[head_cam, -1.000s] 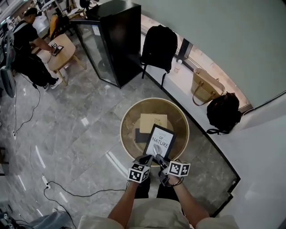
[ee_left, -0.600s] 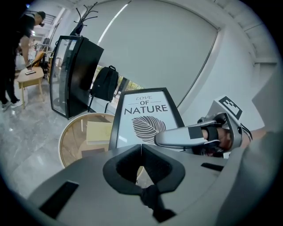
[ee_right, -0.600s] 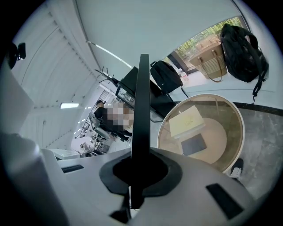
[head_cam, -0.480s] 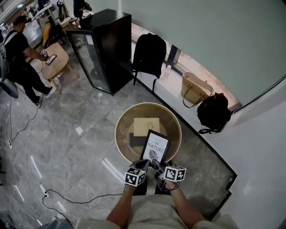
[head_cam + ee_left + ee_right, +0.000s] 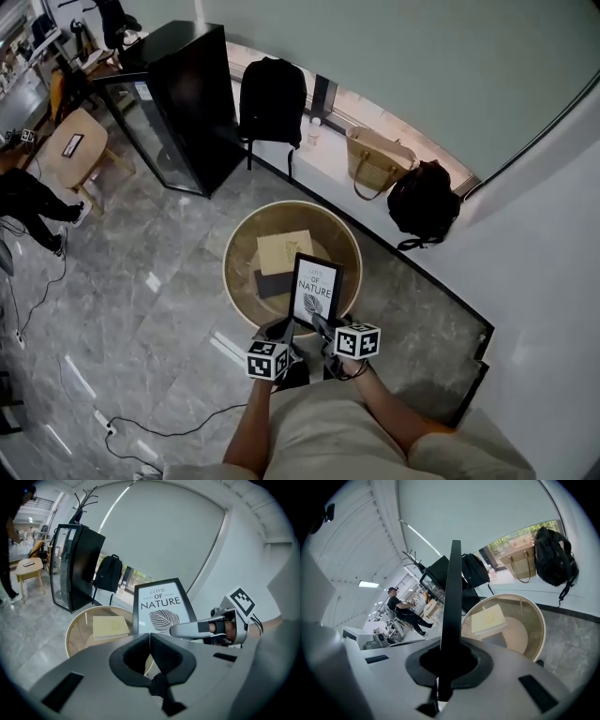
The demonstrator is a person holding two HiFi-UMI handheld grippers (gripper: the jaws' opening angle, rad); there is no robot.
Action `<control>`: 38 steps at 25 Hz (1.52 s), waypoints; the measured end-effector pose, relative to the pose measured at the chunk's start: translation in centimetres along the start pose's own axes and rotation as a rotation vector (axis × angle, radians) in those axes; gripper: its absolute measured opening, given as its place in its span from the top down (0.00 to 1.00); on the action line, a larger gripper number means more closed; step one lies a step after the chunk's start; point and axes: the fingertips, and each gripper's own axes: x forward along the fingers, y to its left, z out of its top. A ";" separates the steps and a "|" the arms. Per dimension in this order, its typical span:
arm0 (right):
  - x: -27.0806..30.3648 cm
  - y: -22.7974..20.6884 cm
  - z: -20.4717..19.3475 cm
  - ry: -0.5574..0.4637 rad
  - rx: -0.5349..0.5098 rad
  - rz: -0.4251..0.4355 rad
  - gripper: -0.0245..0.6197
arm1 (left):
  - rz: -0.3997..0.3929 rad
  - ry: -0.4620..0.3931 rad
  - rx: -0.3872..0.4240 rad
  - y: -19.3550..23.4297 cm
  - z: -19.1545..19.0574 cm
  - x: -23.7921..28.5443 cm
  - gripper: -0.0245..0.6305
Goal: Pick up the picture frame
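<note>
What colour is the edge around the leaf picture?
Black. The picture frame has a thin black border, which shows best in the left gripper view.

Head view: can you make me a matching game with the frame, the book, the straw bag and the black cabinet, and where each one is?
Things:
1. frame
2. book
3. straw bag
4. cabinet

Places:
A. on the white ledge
B. pinched in the right tongs
C. standing on the floor
D. lying on the round table

Pairs: 1-B, 2-D, 3-A, 4-C.
</note>
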 end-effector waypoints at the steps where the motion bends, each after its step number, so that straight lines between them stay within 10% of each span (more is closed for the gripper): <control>1: 0.0 -0.3 0.4 -0.003 -0.015 -0.014 0.90 | 0.005 0.000 0.001 0.2 0.0 -0.4 0.93; 11: -0.3 -1.7 1.9 0.025 -0.242 -0.121 0.90 | 0.065 -0.021 0.007 2.4 0.4 -2.4 0.93; 38: -0.1 -2.2 0.7 0.035 -0.122 -0.071 0.90 | 0.087 0.032 0.037 2.6 -1.2 -2.7 0.93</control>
